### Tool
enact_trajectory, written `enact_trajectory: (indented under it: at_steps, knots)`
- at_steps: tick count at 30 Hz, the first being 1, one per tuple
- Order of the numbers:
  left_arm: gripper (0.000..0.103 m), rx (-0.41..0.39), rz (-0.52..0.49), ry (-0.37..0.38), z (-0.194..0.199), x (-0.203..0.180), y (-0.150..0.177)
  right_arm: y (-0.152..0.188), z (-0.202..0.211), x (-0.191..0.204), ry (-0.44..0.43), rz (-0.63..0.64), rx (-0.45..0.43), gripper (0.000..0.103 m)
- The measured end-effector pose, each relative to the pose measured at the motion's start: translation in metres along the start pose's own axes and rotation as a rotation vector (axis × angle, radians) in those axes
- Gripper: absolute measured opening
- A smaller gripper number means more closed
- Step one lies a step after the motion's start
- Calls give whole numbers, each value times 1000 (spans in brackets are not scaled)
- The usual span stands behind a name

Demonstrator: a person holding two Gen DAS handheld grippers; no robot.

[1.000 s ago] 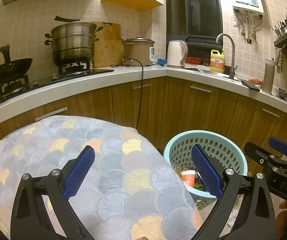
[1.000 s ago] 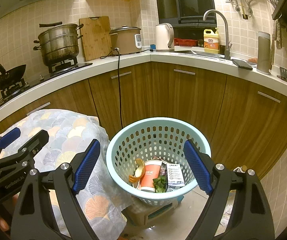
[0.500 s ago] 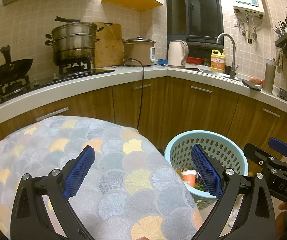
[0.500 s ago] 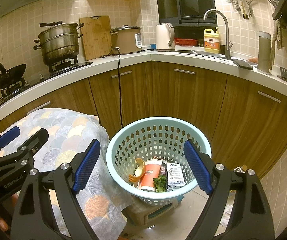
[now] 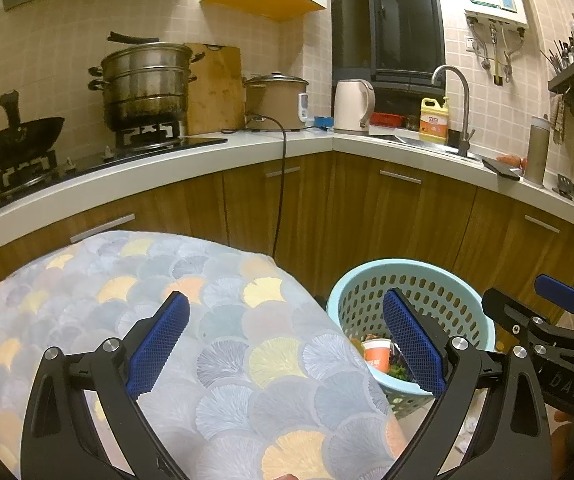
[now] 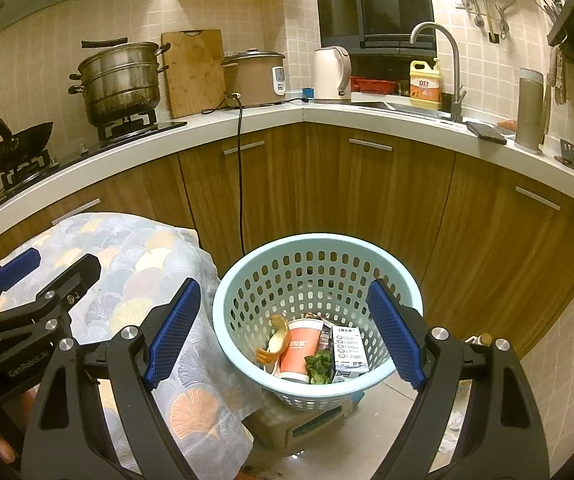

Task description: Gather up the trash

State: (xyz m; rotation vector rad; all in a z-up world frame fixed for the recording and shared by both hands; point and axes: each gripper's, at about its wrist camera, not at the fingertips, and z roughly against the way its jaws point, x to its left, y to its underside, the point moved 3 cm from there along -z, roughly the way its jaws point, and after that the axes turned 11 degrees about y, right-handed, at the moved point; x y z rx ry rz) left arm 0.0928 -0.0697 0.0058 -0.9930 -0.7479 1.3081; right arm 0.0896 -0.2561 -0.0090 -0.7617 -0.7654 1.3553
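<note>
A pale blue perforated basket (image 6: 319,256) (image 5: 407,276) stands on a box on the floor. In it lie an orange paper cup (image 6: 299,350) (image 5: 377,354), a curl of orange peel (image 6: 277,340), some green leaves (image 6: 319,364) and a small white carton (image 6: 349,348). My right gripper (image 6: 287,338) hovers open in front of the basket, nothing between its blue pads. Over the patterned cloth on the table (image 5: 223,320), my left gripper (image 5: 287,346) is also open and empty. Each gripper shows at the edge of the other's view.
The cloth-covered table (image 6: 139,276) sits left of the basket. Wooden cabinets (image 6: 367,196) under a white counter (image 6: 207,128) wrap around behind. On the counter stand a steamer pot (image 6: 121,80), a wok (image 6: 17,146), a rice cooker (image 6: 257,78), a kettle (image 6: 333,74) and a tap (image 6: 447,64).
</note>
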Motion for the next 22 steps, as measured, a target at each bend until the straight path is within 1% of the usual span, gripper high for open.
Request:
enact_trajectory:
  at_steps: [5,9,12,14,18,22]
  knots:
    - [94,-4,3,-11,1,1,-2,-1,0,1,-3,-2,2,81]
    - [94,-9,-8,-2,2,1,-2,-2,2,1,-5,2,-2,81]
    - [94,-22,-45,-28,4,-4,-2,-3,3,2,-7,4,-3,81]
    - [94,-29,-53,-40,5,-7,-2,-3,3,2,-8,5,-5,81]
    - [95,3,-30,-19,2,-4,-2,-5,4,0,-5,1,-10,81]
    - [95,6,-14,-9,-1,-2,-3,-6,5,0,-2,-2,-9,81]
